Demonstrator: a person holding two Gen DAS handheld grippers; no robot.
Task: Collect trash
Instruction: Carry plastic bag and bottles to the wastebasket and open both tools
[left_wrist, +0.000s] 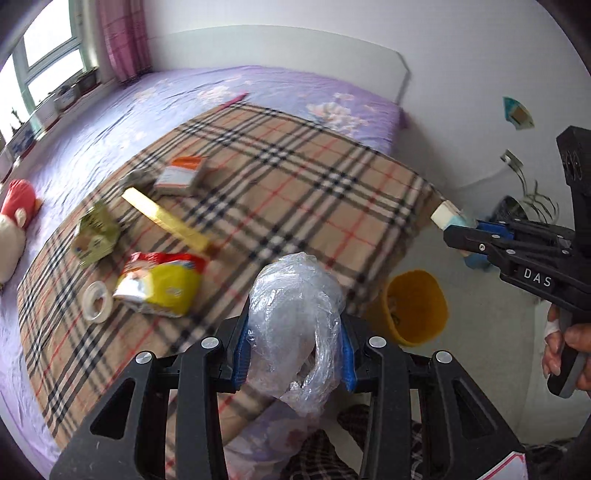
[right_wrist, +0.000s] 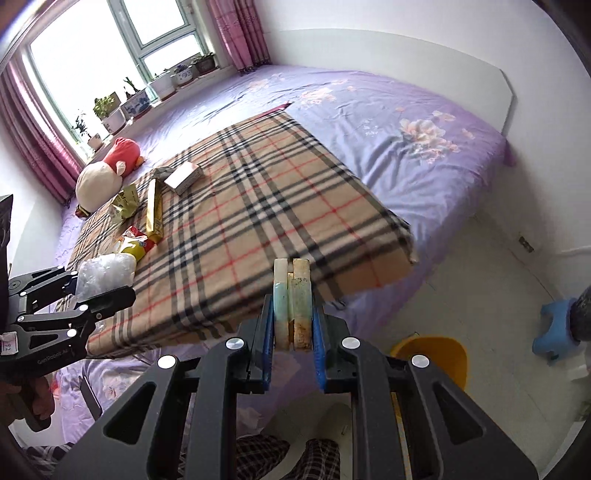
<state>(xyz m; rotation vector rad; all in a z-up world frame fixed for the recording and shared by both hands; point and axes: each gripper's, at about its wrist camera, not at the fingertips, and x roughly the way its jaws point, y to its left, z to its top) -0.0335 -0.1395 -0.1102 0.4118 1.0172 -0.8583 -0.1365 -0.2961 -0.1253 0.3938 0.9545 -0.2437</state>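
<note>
Left gripper (left_wrist: 293, 354) clamped on crumpled plastic bag (left_wrist: 295, 325); right gripper (right_wrist: 293, 347) clamped on two flat pieces (right_wrist: 291, 302). Yellow bin (right_wrist: 432, 354) below-right of right claw. Risk: slippery film slips, drop misses bin.

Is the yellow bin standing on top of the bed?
No, the yellow bin stands on the floor beside the bed, past the plaid blanket.

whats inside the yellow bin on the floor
Inside the yellow bin, the left wrist view shows a few small scraps against the inner wall. Its bottom is hidden by the rim, and the right wrist view shows mostly the outside.
</note>
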